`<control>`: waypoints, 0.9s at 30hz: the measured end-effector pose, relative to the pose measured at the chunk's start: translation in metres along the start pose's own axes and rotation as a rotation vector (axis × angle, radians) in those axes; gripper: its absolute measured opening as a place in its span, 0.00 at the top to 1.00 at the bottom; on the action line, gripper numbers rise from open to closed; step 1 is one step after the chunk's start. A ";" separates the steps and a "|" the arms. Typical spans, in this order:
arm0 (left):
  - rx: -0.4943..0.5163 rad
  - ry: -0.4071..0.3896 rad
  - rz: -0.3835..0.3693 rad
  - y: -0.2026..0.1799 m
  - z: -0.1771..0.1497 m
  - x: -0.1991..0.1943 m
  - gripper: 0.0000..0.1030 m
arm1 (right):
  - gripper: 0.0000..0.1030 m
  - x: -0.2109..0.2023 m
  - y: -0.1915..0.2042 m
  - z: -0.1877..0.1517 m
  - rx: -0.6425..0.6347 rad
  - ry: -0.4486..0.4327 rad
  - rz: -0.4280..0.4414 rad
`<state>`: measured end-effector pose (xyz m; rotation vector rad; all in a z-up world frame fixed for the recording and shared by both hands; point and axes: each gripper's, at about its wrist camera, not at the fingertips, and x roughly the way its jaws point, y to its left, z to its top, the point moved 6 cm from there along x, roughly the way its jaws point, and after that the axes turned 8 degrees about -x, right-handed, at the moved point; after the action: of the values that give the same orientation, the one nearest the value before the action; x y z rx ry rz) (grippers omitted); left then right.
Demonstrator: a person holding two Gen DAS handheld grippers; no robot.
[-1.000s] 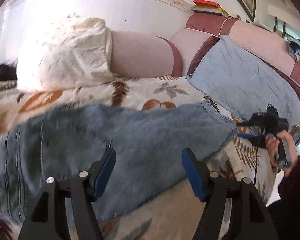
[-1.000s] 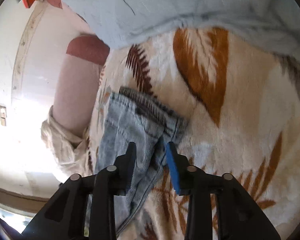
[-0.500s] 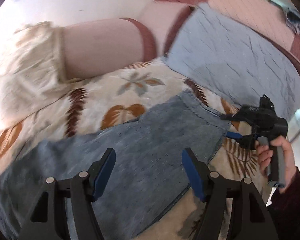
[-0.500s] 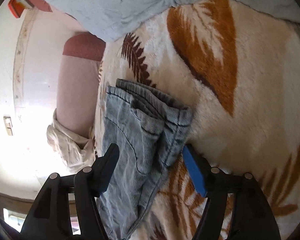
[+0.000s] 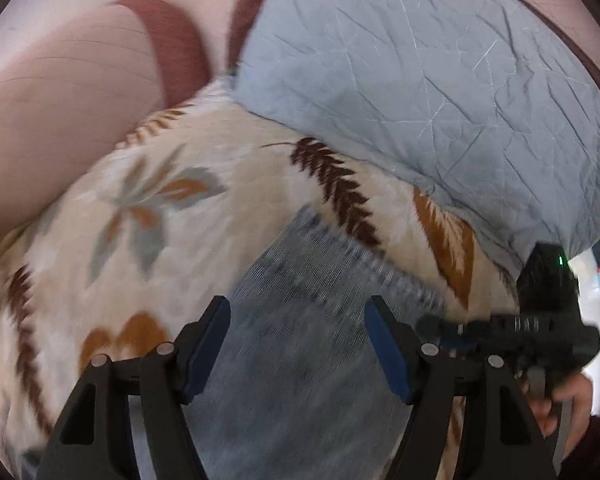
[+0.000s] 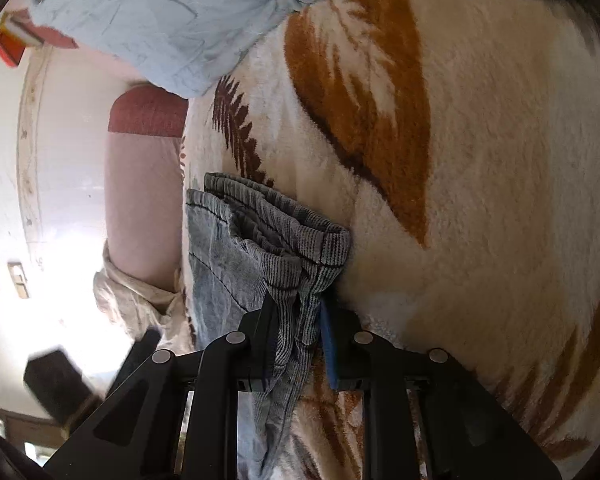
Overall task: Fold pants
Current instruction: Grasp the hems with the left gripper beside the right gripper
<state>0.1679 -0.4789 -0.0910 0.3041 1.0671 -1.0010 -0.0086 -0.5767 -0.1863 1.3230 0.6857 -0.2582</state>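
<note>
The light-blue pants [image 6: 236, 276] lie on the leaf-patterned blanket [image 6: 480, 152], centre-left of the right wrist frame. The right gripper [image 6: 298, 320] has its jaws pinched narrow on the waistband. The left gripper [image 5: 298, 344] hovers over denim at lower centre, jaws wide.

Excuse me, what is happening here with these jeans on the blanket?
A person is folding a pair of light blue jeans that lie on a leaf-patterned blanket on a sofa. The right gripper is shut on the jeans' waistband edge. The left gripper is open over the denim and grips nothing. A pale blue cushion lies beyond the jeans.
</note>
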 end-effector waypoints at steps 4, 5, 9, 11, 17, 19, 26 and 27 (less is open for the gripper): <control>-0.009 0.062 -0.072 -0.008 0.024 0.029 0.32 | 0.84 0.003 -0.002 0.003 0.023 0.022 0.015; -0.009 0.076 -0.083 -0.008 0.028 0.035 0.33 | 0.84 0.004 -0.002 0.004 0.025 0.022 0.013; -0.012 0.125 -0.092 -0.007 0.041 0.058 0.40 | 0.84 0.002 -0.001 0.005 0.025 0.019 0.008; 0.010 0.147 -0.087 -0.006 0.045 0.068 0.40 | 0.84 0.005 0.002 0.004 0.031 0.020 0.011; 0.058 0.173 -0.085 -0.005 0.044 0.087 0.40 | 0.84 0.004 0.001 0.005 0.021 0.023 0.009; 0.086 0.182 -0.090 -0.008 0.038 0.094 0.40 | 0.83 0.004 0.001 0.004 0.018 0.020 0.006; 0.157 0.111 -0.118 -0.019 0.032 0.090 0.67 | 0.83 0.004 0.006 0.004 0.003 0.012 -0.004; 0.191 0.099 -0.106 -0.022 0.029 0.088 0.73 | 0.83 0.005 0.007 0.004 0.001 0.011 -0.005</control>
<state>0.1775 -0.5569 -0.1450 0.4598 1.0875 -1.1962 0.0002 -0.5778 -0.1836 1.3250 0.6983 -0.2558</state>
